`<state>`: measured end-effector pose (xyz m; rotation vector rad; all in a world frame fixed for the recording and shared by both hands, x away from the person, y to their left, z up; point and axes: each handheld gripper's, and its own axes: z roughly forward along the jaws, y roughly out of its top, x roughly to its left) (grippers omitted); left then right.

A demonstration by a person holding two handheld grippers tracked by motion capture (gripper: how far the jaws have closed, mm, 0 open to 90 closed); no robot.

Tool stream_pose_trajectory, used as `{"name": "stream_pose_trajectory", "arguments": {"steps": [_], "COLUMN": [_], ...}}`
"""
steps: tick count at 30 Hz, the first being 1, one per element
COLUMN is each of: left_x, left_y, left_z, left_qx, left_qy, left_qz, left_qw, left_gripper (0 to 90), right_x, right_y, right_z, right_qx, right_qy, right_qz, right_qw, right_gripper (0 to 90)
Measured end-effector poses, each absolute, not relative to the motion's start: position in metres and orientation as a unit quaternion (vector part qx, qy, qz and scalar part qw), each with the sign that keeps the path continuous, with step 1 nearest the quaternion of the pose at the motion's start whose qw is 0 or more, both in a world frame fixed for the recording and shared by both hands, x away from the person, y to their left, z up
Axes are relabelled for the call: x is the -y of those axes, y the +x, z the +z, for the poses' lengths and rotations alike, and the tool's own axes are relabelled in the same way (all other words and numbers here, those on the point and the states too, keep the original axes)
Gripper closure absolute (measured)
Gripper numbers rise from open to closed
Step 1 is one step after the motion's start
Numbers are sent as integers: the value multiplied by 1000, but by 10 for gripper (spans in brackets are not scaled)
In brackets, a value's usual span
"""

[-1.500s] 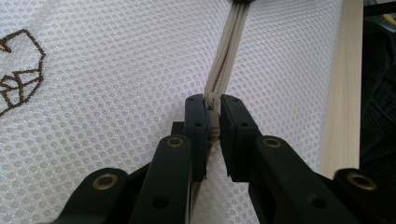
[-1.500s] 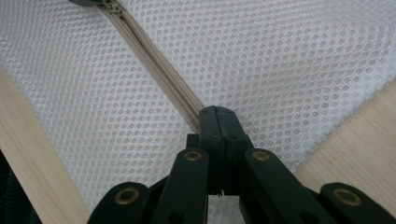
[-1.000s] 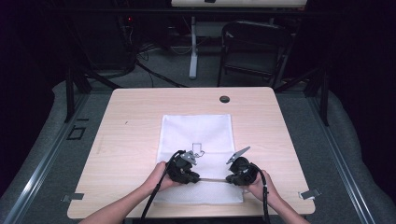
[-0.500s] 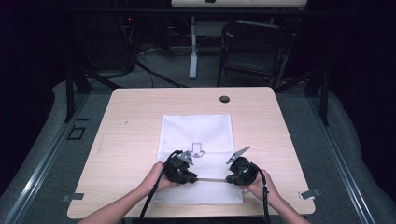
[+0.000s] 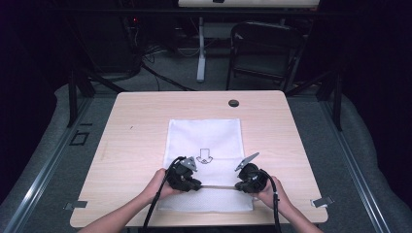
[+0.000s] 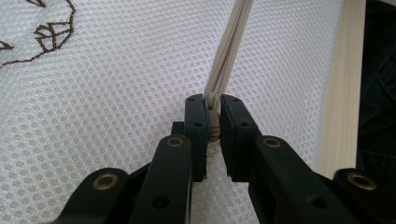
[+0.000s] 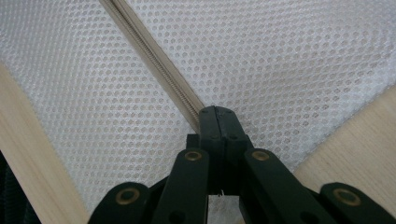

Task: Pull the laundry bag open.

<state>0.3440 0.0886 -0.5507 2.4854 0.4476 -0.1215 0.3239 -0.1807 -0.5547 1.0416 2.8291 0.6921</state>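
Both grippers pinch the mesh bag's (image 5: 204, 141) zipper (image 5: 218, 186): left gripper (image 6: 212, 116) clenched on its pull, right gripper (image 7: 215, 119) clamping the tape.

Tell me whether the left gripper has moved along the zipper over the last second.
No. In the high view the left gripper sits at the same spot below the arrow print on the mesh bag, clamped on the zipper.

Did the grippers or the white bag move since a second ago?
Hardly anything moved. The left gripper is still clamped on the zipper pull, the right gripper still pinches the zipper's other end, and the white mesh bag lies flat in the same spot on the table.
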Motion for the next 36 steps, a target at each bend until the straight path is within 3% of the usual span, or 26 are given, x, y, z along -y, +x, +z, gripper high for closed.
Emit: {"name": "stream_pose_trajectory", "arguments": {"steps": [18,36], "left_x": [-130,-128], "left_y": [338,339], "left_z": [-550,-552], "left_qx": [-212,-219], "left_qy": [928,928], "left_qz": [-28,-25], "left_qw": [305,299], "left_gripper": [817,817], "right_x": [179,187], "right_y": [324,329], "right_z": [-555,-552], "right_qx": [-916,-920], "right_qy": [335,335], "right_qz": [221,199], "right_qw": [28,36], "right_gripper": [900,900]}}
